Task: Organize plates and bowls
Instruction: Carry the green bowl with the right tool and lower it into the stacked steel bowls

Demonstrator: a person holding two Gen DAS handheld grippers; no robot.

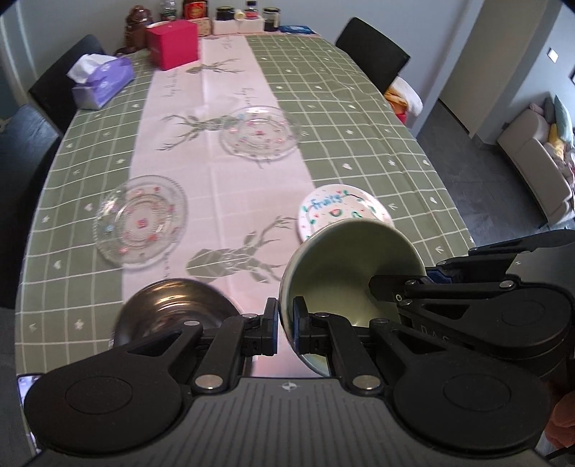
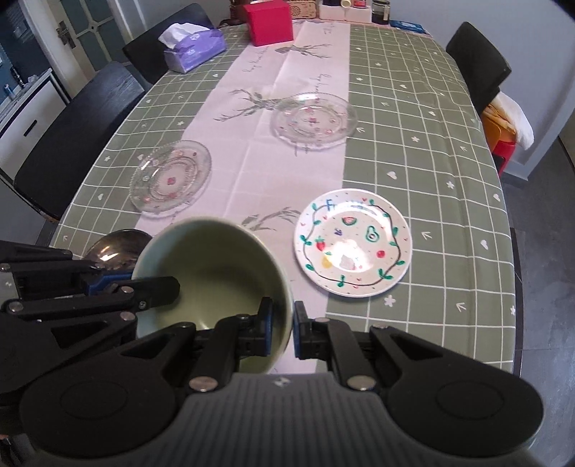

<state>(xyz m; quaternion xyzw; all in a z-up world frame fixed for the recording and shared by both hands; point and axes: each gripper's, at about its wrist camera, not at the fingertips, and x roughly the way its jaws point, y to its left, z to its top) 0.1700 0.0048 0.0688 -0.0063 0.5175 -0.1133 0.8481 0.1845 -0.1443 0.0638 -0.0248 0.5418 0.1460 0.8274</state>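
Between my tongs, left (image 1: 285,325) and right (image 2: 282,328) both clamp the green bowl's (image 2: 215,276) rim; carrying step, next needs a stacking spot.

Green checked tablecloth (image 2: 424,143) with deer-print runner (image 2: 287,118); purple tissue box (image 2: 196,48); red box (image 2: 269,21); black chairs (image 2: 72,133); far-end jars (image 1: 271,18).

Left wrist view looked steeply down along its fingers from above the table's (image 1: 359,118) near end, right wrist view alongside it, equally close, both sharing the green bowl (image 1: 345,266), painted plate (image 2: 352,242), two glass plates.
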